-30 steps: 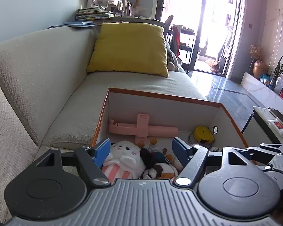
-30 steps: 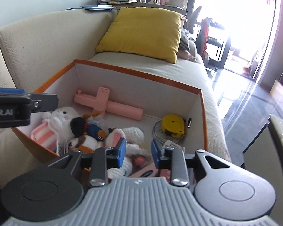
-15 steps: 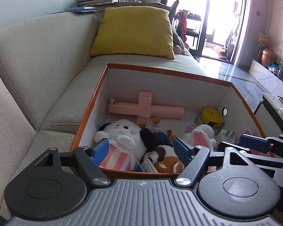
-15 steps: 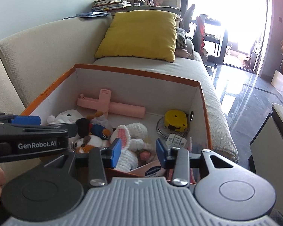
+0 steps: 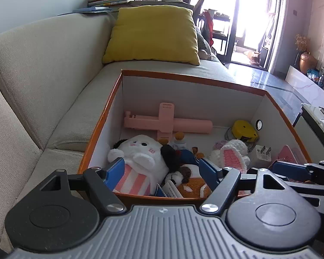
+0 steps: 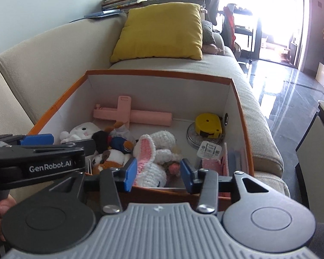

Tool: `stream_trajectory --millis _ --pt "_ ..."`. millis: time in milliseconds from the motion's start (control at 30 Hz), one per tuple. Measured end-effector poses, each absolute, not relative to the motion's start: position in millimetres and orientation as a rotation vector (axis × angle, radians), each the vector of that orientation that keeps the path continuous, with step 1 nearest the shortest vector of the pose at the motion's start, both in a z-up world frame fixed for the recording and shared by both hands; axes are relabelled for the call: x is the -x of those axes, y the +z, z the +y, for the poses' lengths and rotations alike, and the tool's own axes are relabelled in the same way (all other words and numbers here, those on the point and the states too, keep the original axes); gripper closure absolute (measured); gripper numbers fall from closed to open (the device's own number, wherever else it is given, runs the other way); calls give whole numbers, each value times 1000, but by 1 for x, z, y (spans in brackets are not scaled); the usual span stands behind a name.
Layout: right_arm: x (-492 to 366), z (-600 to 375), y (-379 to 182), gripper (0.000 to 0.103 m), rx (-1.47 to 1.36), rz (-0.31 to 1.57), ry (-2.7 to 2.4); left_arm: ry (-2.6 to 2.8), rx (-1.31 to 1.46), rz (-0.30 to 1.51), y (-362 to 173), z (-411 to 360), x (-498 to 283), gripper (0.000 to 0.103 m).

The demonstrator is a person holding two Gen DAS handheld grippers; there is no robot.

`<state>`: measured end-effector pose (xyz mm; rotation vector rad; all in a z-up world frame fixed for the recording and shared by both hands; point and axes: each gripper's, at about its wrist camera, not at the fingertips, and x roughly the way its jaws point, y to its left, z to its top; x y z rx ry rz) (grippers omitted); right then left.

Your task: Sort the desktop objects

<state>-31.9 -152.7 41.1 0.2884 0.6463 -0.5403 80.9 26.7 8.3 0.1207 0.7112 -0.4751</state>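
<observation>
left tool [image 5: 161, 172] spread, empty; right tool [image 6: 155, 173] opening, empty, over box [image 6: 162, 73]

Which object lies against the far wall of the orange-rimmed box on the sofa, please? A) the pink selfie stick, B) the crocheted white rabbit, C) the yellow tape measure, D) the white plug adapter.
A: the pink selfie stick lies lengthwise along the far wall of the box, while the tape measure sits in the far right corner and the rabbit and adapter lie nearer the camera.
</observation>
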Motion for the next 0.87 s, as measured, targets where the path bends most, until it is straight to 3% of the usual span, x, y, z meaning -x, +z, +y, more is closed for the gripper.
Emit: stream_trajectory --millis 867 --pt "38 -153 41 56 -294 626 -540 -488 -120 715 6 24 -83 14"
